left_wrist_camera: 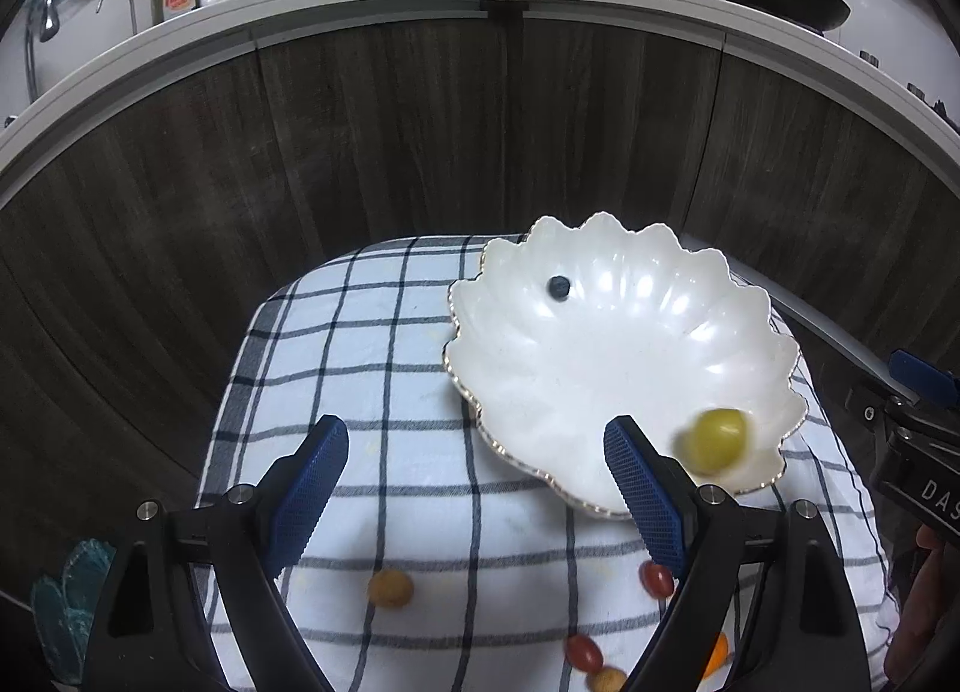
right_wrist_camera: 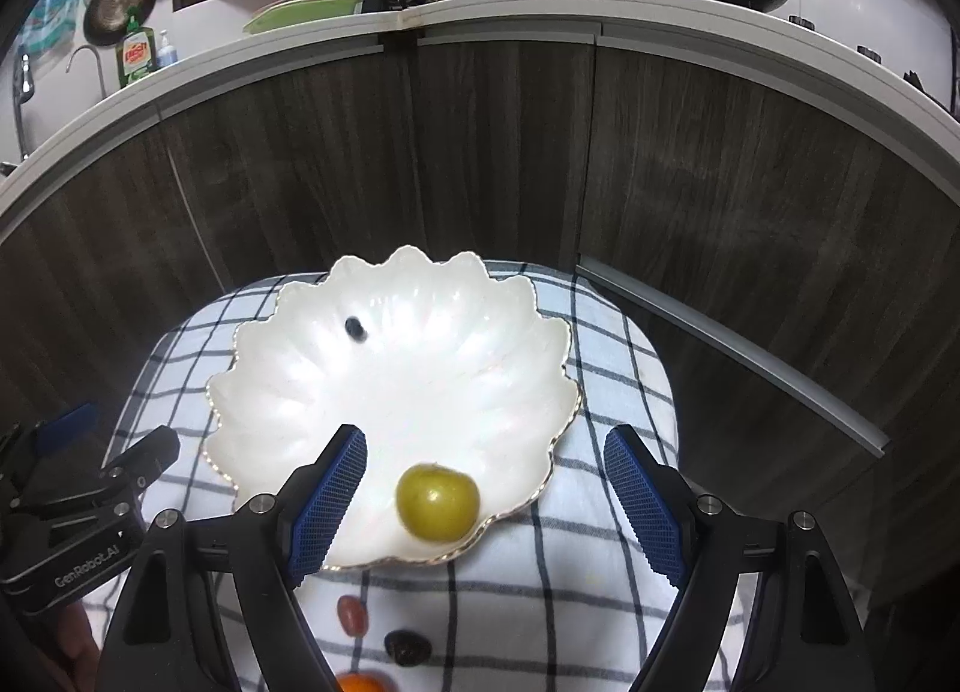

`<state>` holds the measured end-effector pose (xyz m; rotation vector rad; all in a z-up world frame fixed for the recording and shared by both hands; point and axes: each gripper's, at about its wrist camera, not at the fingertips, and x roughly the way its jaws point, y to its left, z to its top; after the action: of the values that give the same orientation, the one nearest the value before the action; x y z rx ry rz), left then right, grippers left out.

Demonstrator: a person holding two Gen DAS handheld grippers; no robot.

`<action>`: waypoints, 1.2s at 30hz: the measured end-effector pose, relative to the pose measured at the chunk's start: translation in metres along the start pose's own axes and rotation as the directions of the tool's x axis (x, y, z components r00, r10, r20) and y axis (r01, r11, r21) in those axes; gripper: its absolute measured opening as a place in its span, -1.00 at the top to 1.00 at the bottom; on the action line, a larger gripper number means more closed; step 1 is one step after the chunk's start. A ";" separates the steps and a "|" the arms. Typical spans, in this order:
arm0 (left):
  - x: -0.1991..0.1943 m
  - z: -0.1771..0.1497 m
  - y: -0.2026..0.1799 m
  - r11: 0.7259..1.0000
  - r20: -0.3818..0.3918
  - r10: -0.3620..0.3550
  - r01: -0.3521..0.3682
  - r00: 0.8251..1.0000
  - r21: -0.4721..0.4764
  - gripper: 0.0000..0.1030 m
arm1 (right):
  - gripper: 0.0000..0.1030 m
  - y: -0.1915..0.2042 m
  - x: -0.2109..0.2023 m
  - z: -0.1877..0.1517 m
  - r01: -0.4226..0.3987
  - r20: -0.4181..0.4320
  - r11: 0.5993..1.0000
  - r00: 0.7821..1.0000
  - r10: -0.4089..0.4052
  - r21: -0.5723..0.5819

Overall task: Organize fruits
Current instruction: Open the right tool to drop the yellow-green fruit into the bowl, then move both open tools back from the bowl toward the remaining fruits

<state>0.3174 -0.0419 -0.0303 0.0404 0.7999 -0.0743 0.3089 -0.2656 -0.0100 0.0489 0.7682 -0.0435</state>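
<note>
I see left tongs (left_wrist_camera: 477,467) wide, empty | right tongs (right_wrist_camera: 485,479) wide, empty | round green fruit (right_wrist_camera: 438,503) in white scalloped ceramic dish (right_wrist_camera: 420,386)

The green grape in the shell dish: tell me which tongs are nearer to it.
Right. The right tongs are open around the green grape, which lies between their fingers. The left tongs are open over the checked cloth, the grape off to their right.
</note>
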 end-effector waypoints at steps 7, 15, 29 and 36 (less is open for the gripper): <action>-0.011 -0.013 0.010 1.000 -0.003 0.009 -0.009 1.000 -0.011 -0.70 | -0.60 0.008 -0.011 -0.011 -0.023 -0.003 1.000 1.000 0.023 -0.005; -0.017 -0.031 0.016 1.000 -0.022 0.021 -0.022 1.000 -0.014 -0.70 | -0.60 0.016 -0.019 -0.023 -0.032 -0.006 0.999 0.999 0.032 -0.013; -0.035 -0.056 0.028 0.999 -0.019 0.045 -0.045 0.999 -0.019 -0.70 | -0.60 0.028 -0.031 -0.046 -0.049 -0.010 0.999 0.999 0.049 -0.018; -0.045 -0.073 0.037 0.998 -0.027 0.057 -0.057 0.998 -0.024 -0.70 | -0.60 0.034 -0.038 -0.057 -0.056 -0.009 0.998 0.998 0.056 -0.020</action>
<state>0.2371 0.0017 -0.0482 0.0408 0.8251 -0.0099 0.2438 -0.2277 -0.0233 0.0513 0.7753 0.0174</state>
